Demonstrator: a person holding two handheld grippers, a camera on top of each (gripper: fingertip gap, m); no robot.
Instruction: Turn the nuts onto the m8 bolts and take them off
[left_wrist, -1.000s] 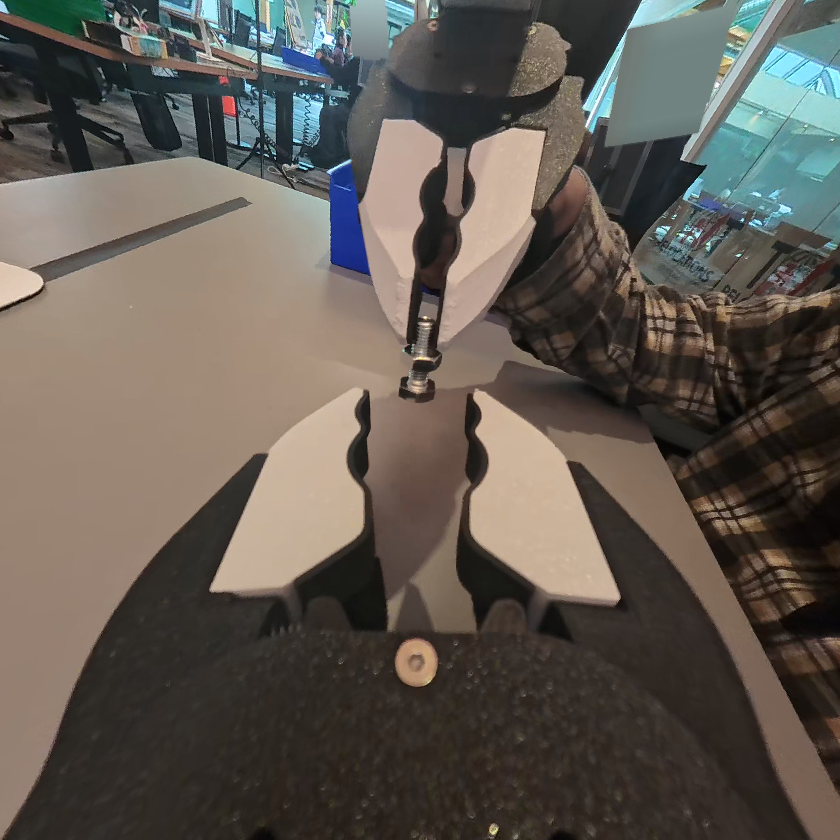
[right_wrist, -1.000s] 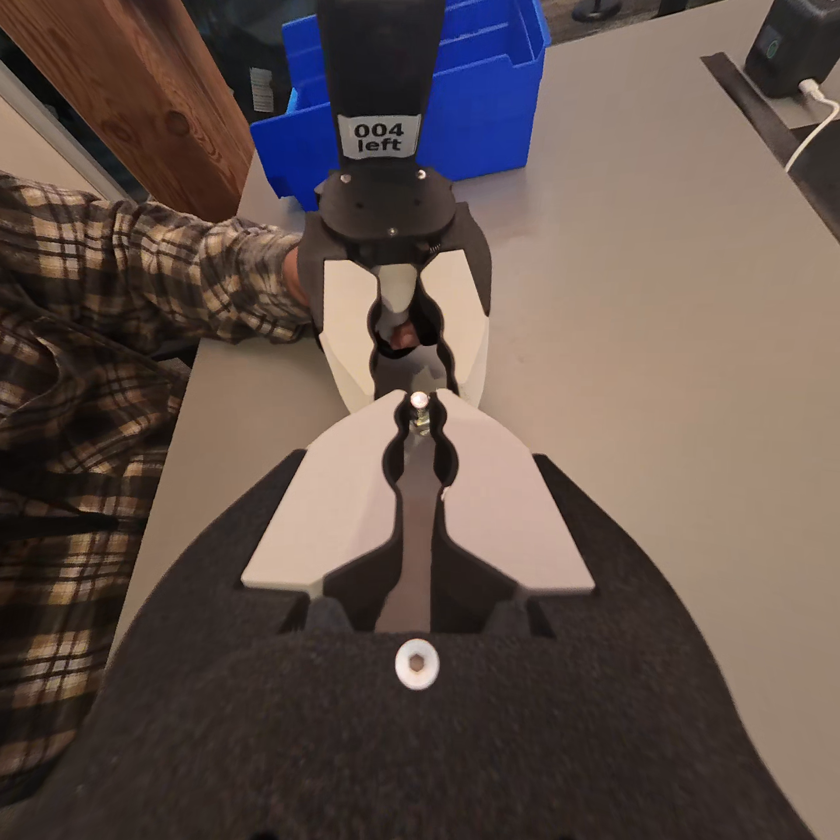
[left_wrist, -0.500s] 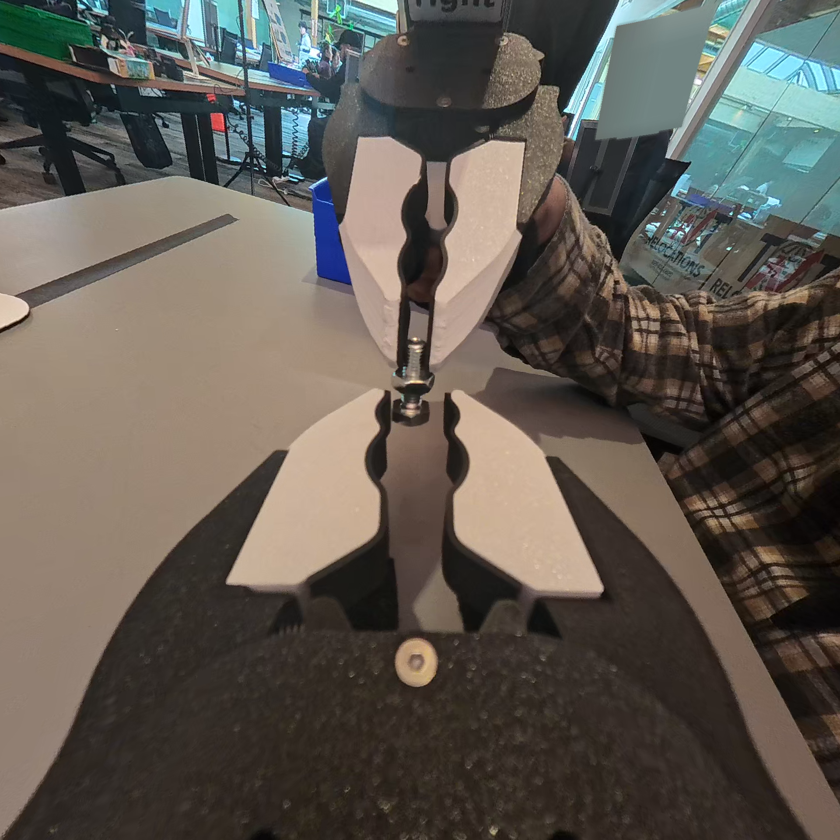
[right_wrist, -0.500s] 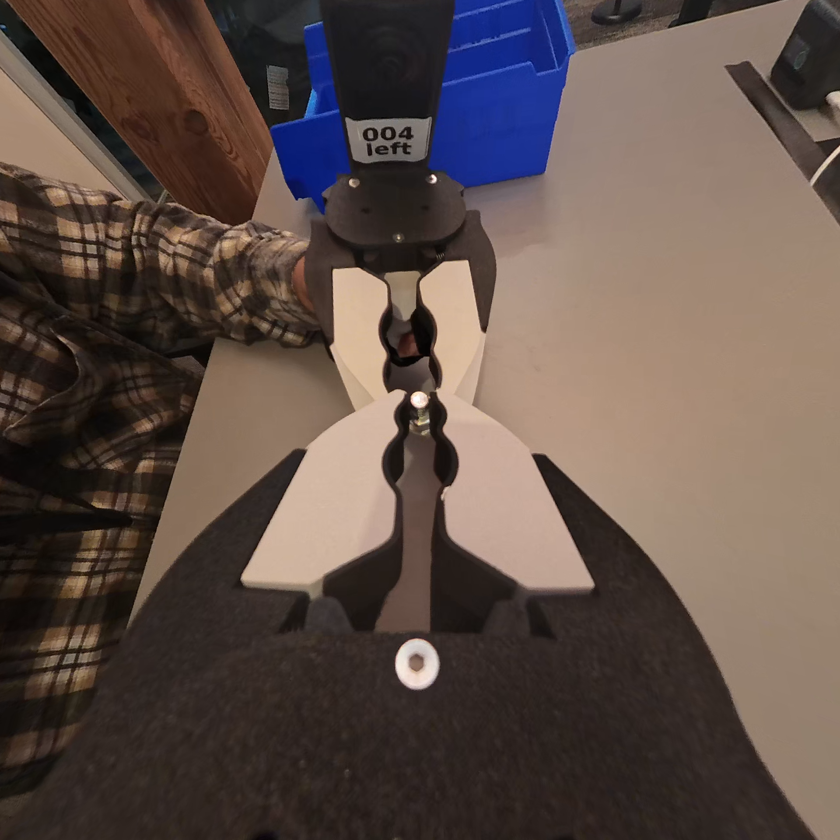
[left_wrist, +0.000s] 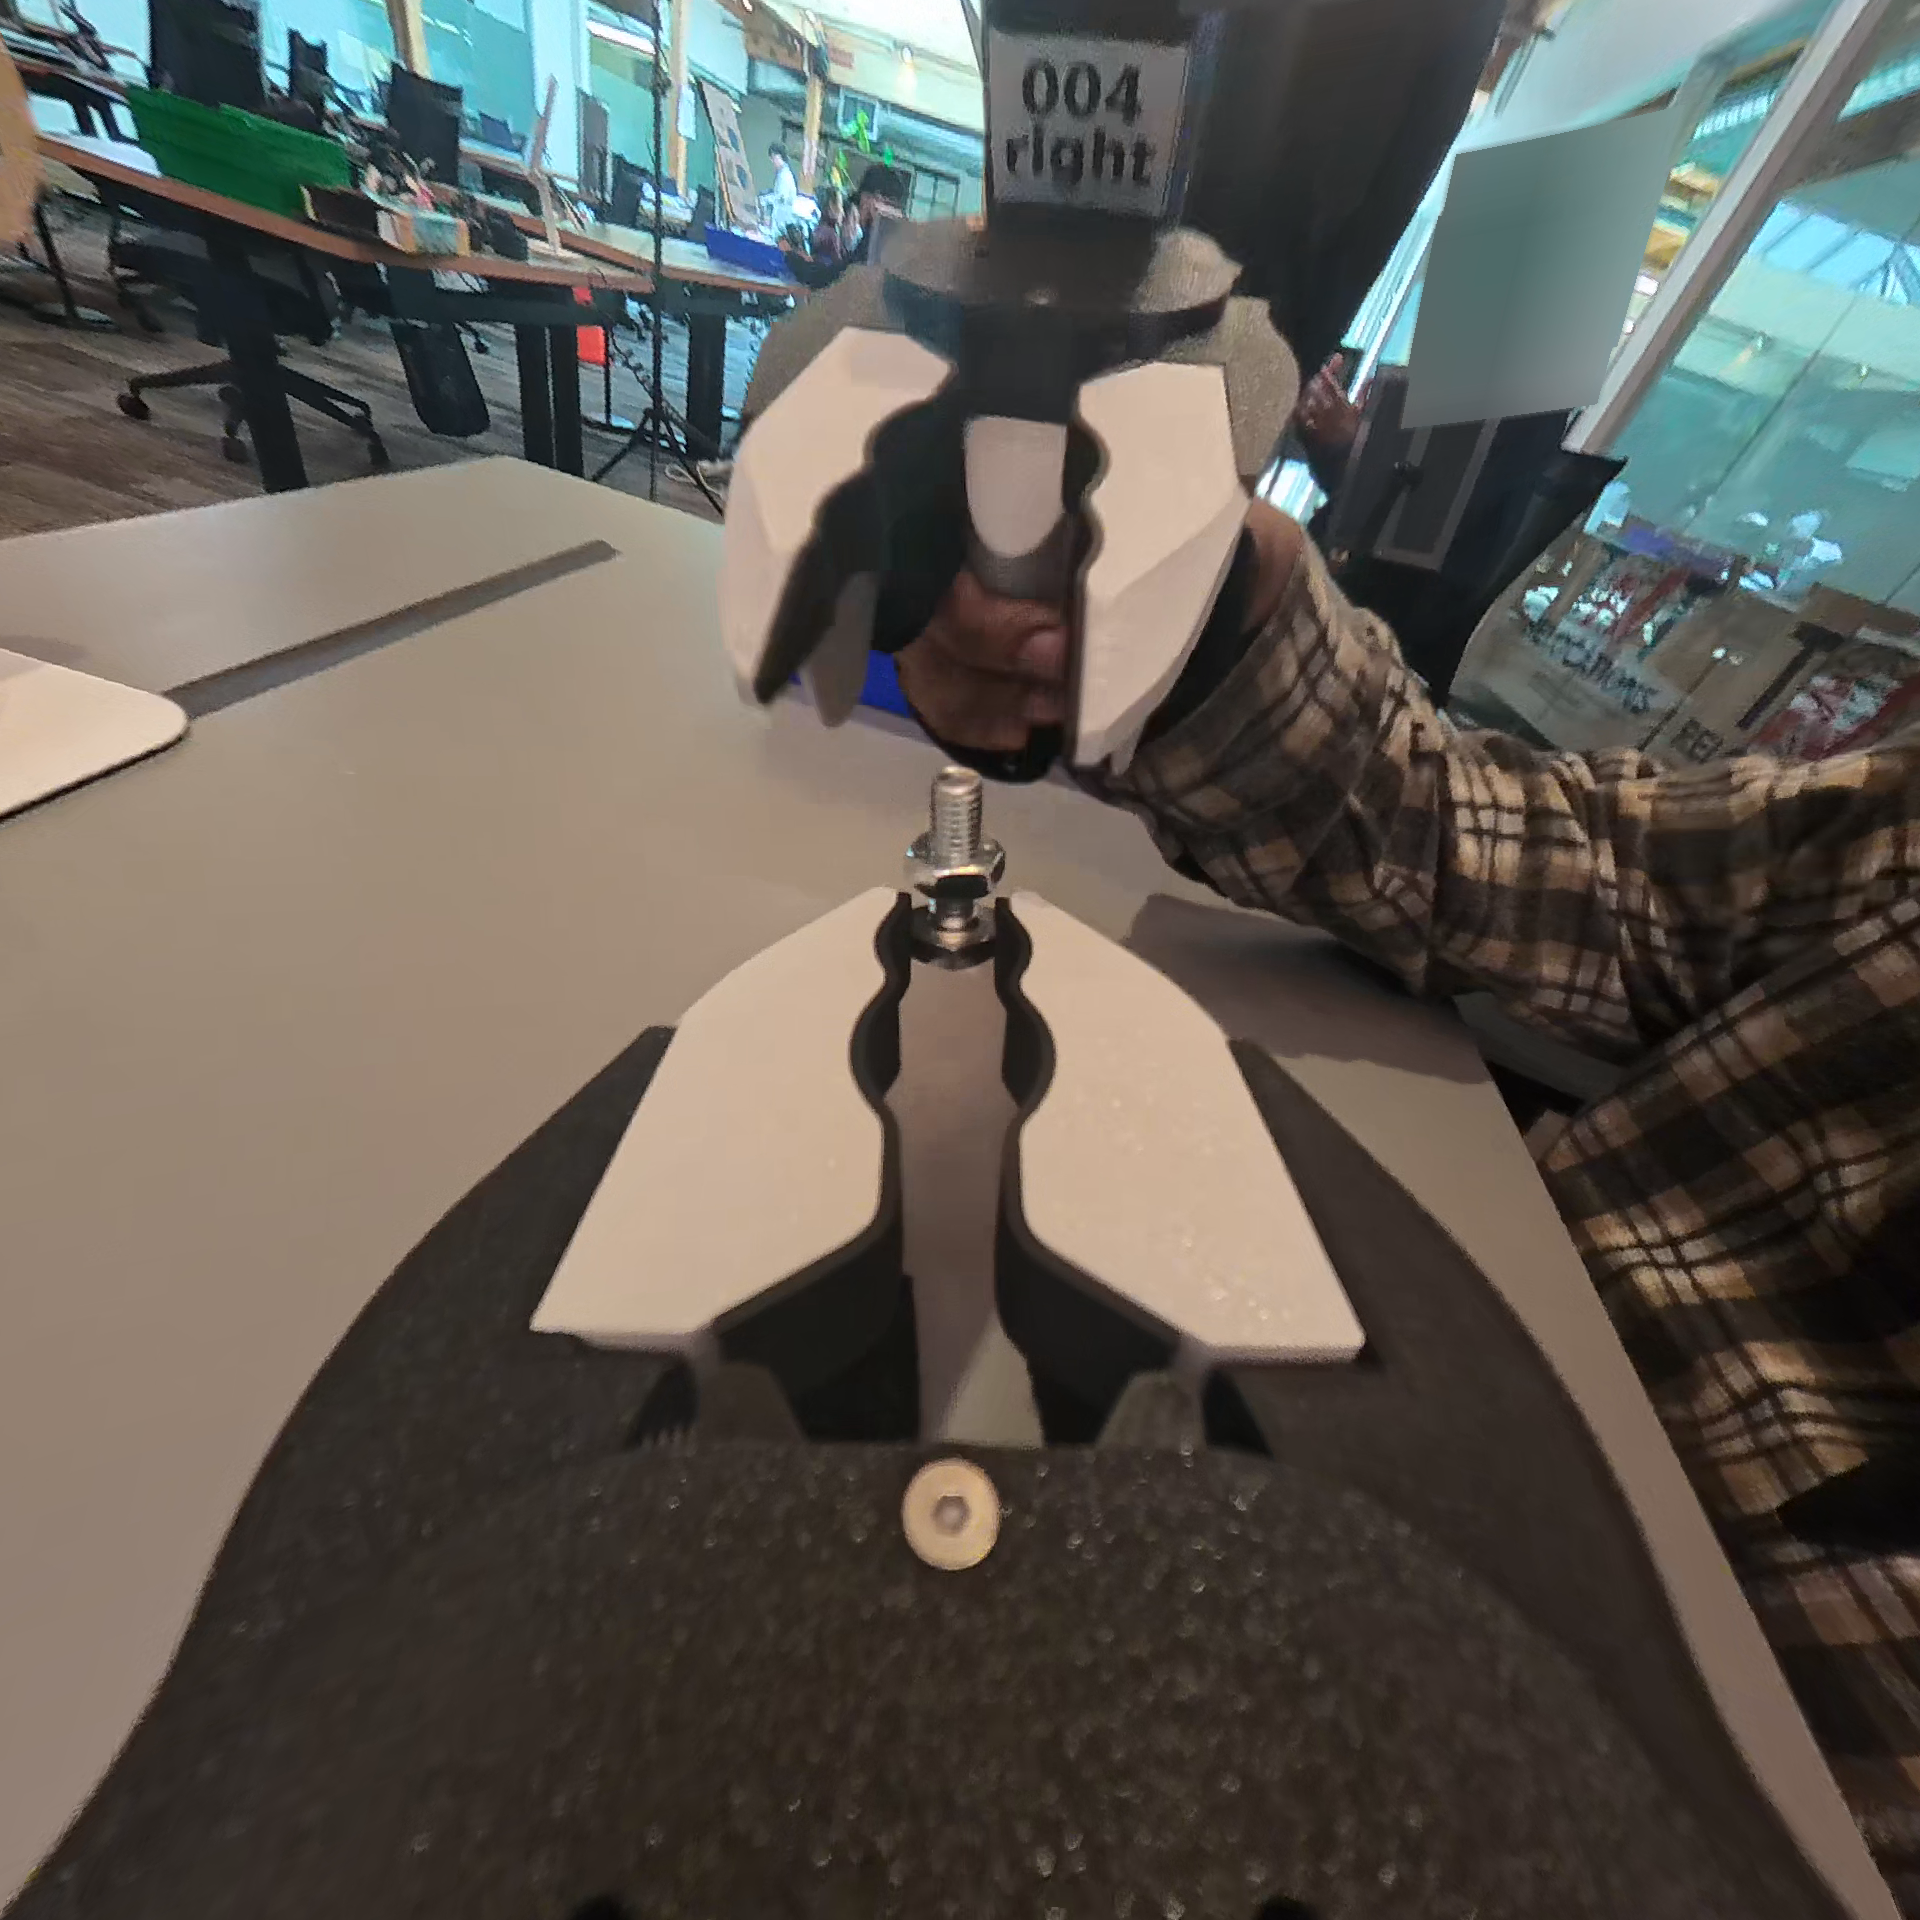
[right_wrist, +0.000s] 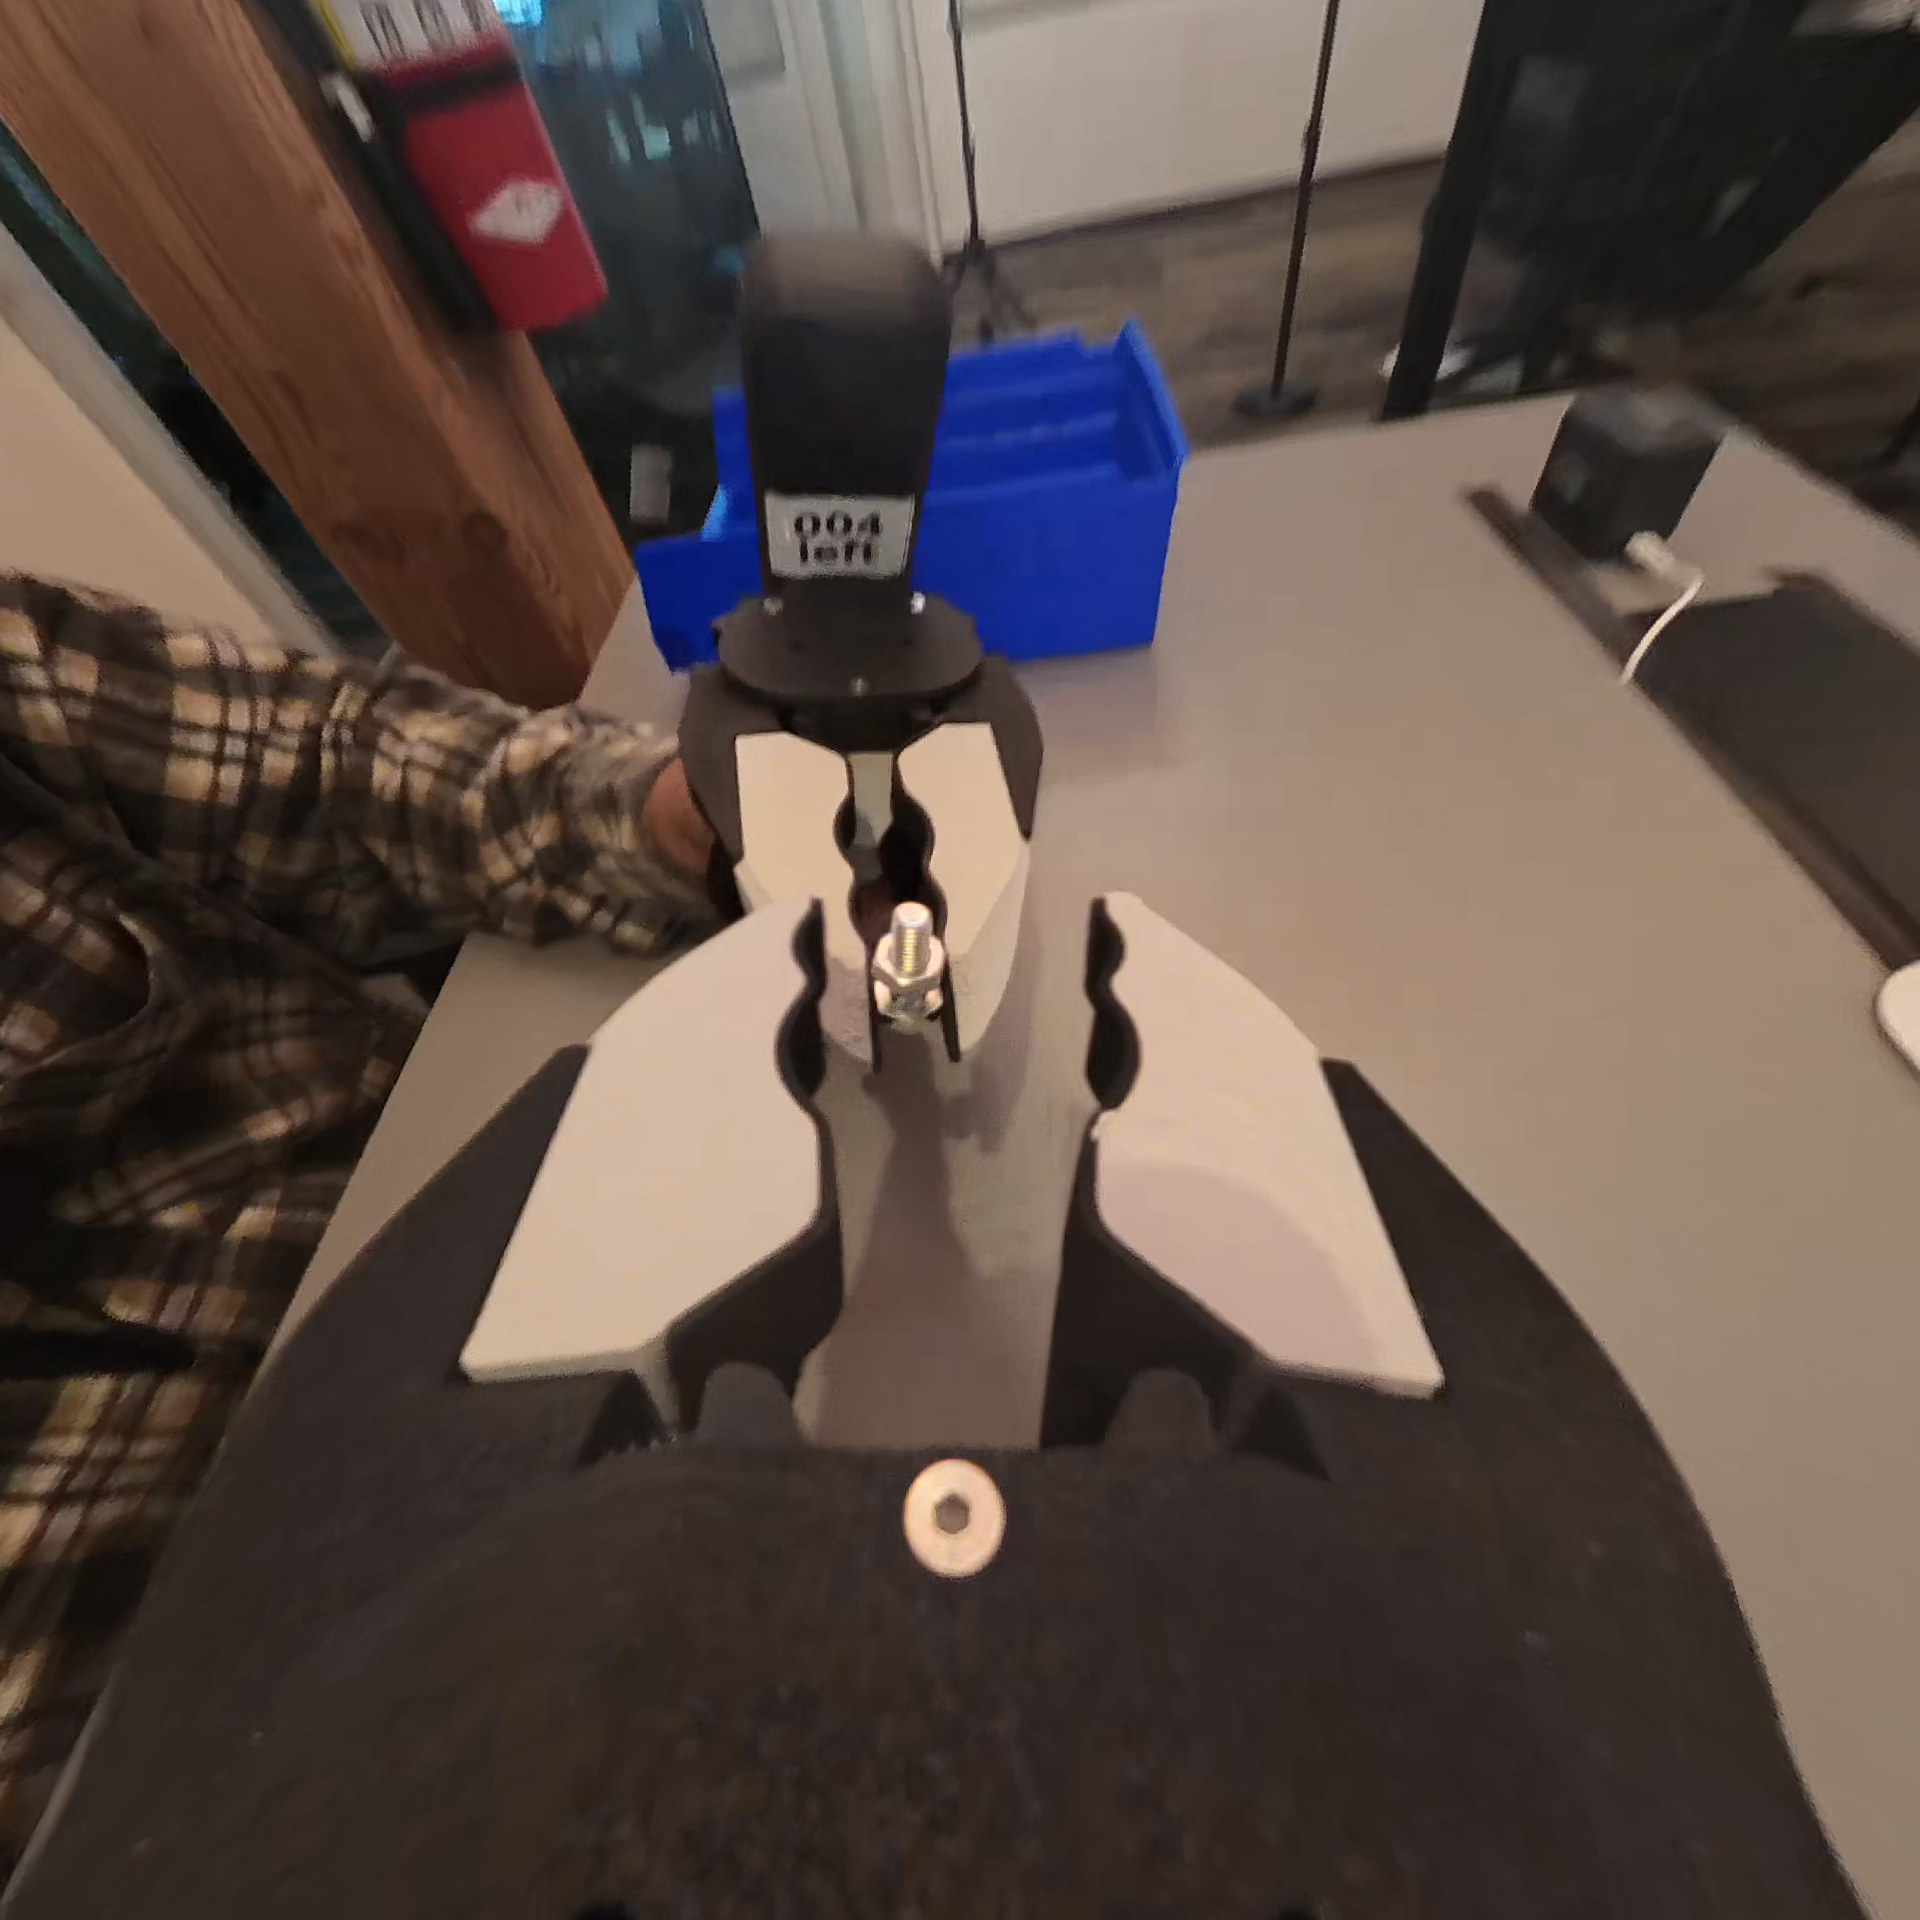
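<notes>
A silver M8 bolt (left_wrist: 958, 805) stands upright, thread end up, with a hex nut (left_wrist: 953, 864) partway down its thread. My left gripper (left_wrist: 953, 914) is shut on the bolt's lower end, just under the nut; the bolt's head is hidden between the fingers. My right gripper (left_wrist: 940, 717) hangs open just above and behind the bolt's tip and touches nothing. In the right wrist view the bolt (right_wrist: 911, 930) and nut (right_wrist: 907, 971) sit between my open right gripper's (right_wrist: 956, 914) fingertips. The left gripper (right_wrist: 914, 1051) clamps the bolt from the far side.
A blue bin (right_wrist: 1049, 540) stands on the grey table (left_wrist: 416, 883) behind the left gripper. A black device with a white cable (right_wrist: 1621, 478) sits at the far right, and a white flat object (left_wrist: 73, 727) at the left edge. Plaid sleeves (left_wrist: 1558, 935) lie along the table's near edge. The grippers' ends are close to 4 cm from one another.
My left gripper moved in and shut on the bolt's lower end. My right gripper let go of the thread, opened wide and drew up and away.
</notes>
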